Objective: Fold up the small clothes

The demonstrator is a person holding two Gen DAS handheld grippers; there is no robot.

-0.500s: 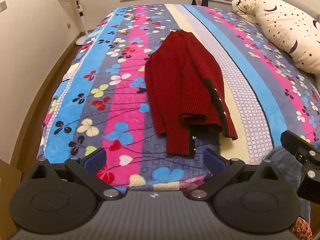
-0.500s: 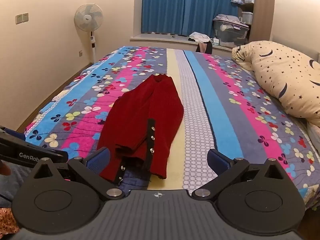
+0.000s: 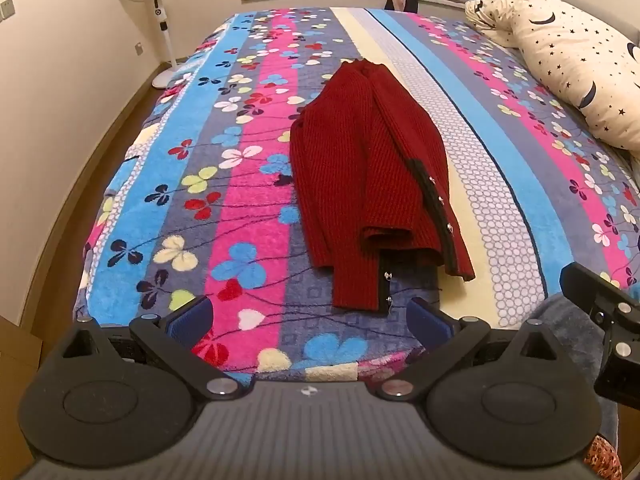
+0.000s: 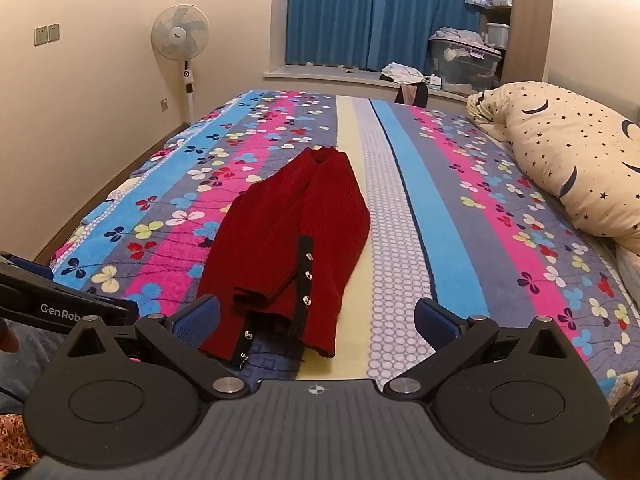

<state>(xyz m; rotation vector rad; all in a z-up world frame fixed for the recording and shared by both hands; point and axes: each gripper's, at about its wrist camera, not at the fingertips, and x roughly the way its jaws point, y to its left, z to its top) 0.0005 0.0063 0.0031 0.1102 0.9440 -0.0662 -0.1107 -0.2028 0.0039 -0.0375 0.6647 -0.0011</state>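
Lengthwise on the bed, the red cardigan lay with its sides folded in and its hem toward me, near the bed's close edge. My left fingers tipped steeply down above that edge, spread fully wide, holding nothing, the hem just beyond them. My right fingers slanted down more gently, equally wide and empty, the hem's corner beside the left pad.

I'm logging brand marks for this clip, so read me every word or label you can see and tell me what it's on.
"GenRob", cut off at the frame edge: white letters on the side of the left gripper, seen from the right wrist.
Small label on the standing fan hub: too small to read.
Nothing else is readable.
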